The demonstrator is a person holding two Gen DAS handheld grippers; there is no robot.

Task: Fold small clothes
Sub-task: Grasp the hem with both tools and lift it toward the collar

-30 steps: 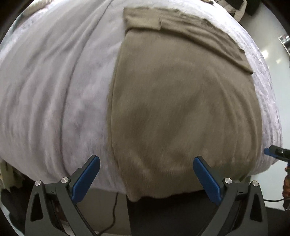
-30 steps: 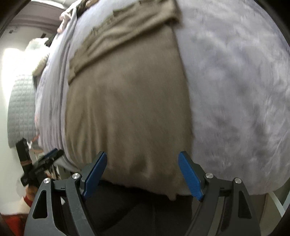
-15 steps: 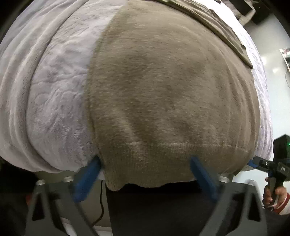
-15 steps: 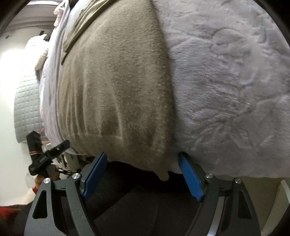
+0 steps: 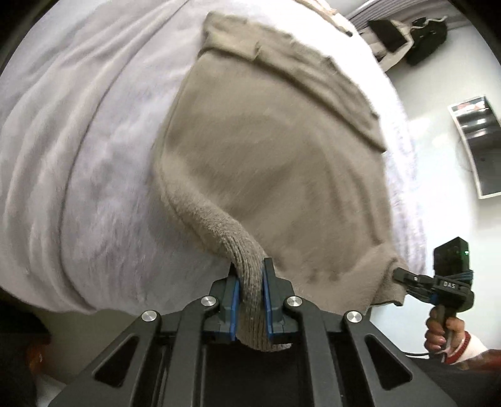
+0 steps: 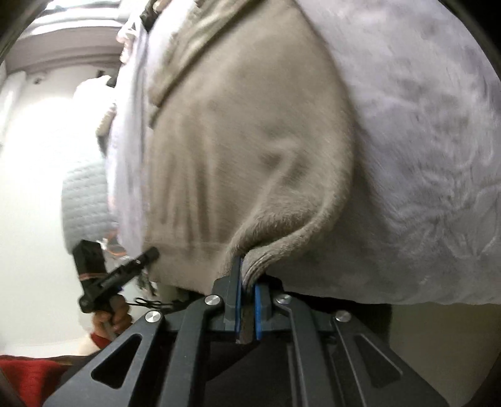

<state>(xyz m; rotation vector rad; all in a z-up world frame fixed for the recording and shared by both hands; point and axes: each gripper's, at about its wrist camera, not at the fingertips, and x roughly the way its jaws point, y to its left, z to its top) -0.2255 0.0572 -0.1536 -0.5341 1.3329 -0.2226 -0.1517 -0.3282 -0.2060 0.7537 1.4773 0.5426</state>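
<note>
A tan knit sweater (image 5: 275,150) lies spread on a pale lilac fleece blanket (image 5: 78,141), with its folded sleeves across the far end. My left gripper (image 5: 250,272) is shut on the sweater's near left hem corner, which bunches between the blue pads. My right gripper (image 6: 247,269) is shut on the near right hem corner of the sweater (image 6: 244,131). The right gripper also shows in the left wrist view (image 5: 404,275), pinching that corner. The left gripper shows in the right wrist view (image 6: 147,256) at the other corner.
The blanket (image 6: 422,156) covers a bed whose near edge drops off just below both grippers. A grey quilted item (image 6: 84,200) sits beyond the bed's left side. Dark bags (image 5: 416,28) and a framed panel (image 5: 479,144) stand by the white wall.
Both grippers were open at the hem's near corners. They have closed on the two corners and lifted them slightly, so the hem now bunches up off the blanket.
</note>
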